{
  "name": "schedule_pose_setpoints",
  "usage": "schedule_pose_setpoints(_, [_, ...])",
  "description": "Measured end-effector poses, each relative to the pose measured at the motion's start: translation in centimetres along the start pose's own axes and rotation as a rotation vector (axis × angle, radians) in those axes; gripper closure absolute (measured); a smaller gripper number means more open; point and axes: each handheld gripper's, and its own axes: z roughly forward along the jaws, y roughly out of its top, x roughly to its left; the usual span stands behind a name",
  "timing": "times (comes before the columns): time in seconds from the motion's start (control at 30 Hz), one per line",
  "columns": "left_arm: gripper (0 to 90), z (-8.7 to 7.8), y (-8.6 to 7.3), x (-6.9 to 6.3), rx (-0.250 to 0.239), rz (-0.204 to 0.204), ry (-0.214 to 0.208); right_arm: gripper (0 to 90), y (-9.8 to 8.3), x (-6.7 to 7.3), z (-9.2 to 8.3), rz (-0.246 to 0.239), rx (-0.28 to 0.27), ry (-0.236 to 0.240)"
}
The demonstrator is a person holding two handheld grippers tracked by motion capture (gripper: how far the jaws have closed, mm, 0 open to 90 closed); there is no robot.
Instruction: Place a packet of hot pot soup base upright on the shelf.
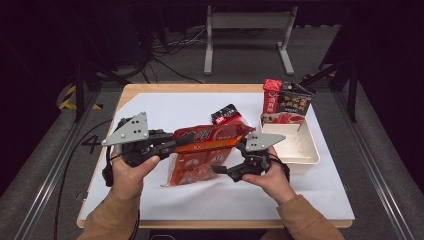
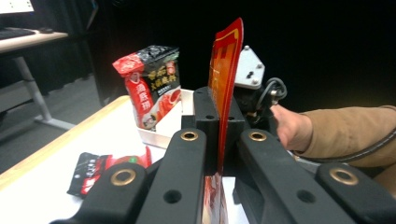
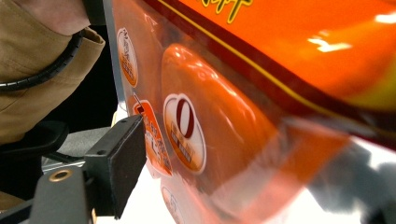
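Pinching the big orange-red pouch between its 2 black jaws, our left gripper holds the pack's upper edge; in the left gripper view the thin film stands on edge in the slit between the pressed-together pads and rises above them. Our right gripper sits at the pouch's lower right part with its jaws spread. In the right gripper view 1 black pad stands just beside the glossy printed film and does not press on it; the other jaw is out of that frame.

From the high view the pouch hangs slanted between our 2 hands, its bottom end reaching down to the white sheet that covers the wooden table. Our left hand is left of the pouch and our right hand is right of it, both in tan sleeves.

Beyond the pouch, just past its top edge, a small red and black sachet lies flat on the sheet. Right of the pouch stands a white tray, near our right hand. A red and black bag stands upright at the tray's far end; the left gripper view shows that bag leaning inside the tray's rim.
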Motion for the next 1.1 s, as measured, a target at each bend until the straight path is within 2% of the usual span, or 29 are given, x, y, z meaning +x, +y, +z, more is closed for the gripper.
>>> schedule_pose_setpoints(0.2, [90.0,0.6,-0.1,-0.1,-0.004,-0.001,-0.017,20.4,-0.6,-0.3,0.7,-0.006,-0.003,0.01])
schedule_pose_setpoints(0.3, [90.0,0.6,-0.2,-0.1,-0.003,0.0,-0.017,25.7,-0.8,-0.4,0.8,-0.001,0.0,0.02])
schedule_pose_setpoints(0.37, [90.0,0.6,-0.2,0.0,-0.002,-0.005,-0.019,36.3,-0.8,-0.3,0.8,-0.003,0.007,0.044])
schedule_pose_setpoints(0.47, [90.0,0.6,-0.3,0.0,-0.004,-0.009,-0.016,58.1,-0.4,0.0,0.7,-0.011,0.032,0.095])
schedule_pose_setpoints(0.5, [90.0,0.6,-0.3,0.1,-0.005,-0.009,-0.012,63.0,-0.4,0.1,0.6,-0.014,0.039,0.102])
schedule_pose_setpoints(0.53, [90.0,0.6,-0.3,0.1,-0.005,-0.009,-0.012,63.0,-0.4,0.1,0.6,-0.014,0.039,0.102])
schedule_pose_setpoints(0.6, [90.0,0.4,-0.4,0.2,-0.01,-0.011,-0.01,69.5,0.0,0.4,0.4,-0.04,0.065,0.103])
schedule_pose_setpoints(0.73, [90.0,0.3,-0.4,0.3,-0.014,-0.018,-0.014,70.5,0.5,0.6,0.2,-0.044,0.087,0.113])
schedule_pose_setpoints(0.93, [90.0,0.2,-0.5,0.7,-0.02,-0.031,-0.016,70.7,0.9,0.7,-0.1,-0.046,0.097,0.105])
schedule_pose_setpoints(1.0, [89.8,0.2,-0.6,0.8,-0.022,-0.048,-0.02,70.8,1.1,0.7,-0.3,-0.04,0.106,0.102])
schedule_pose_setpoints(1.07, [87.2,0.2,-0.6,0.9,-0.011,-0.06,-0.026,70.8,1.3,0.7,-0.5,-0.033,0.12,0.102])
schedule_pose_setpoints(1.1, [81.1,0.2,-0.6,1.0,-0.01,-0.068,-0.02,70.9,1.4,0.8,-0.6,-0.025,0.126,0.1])
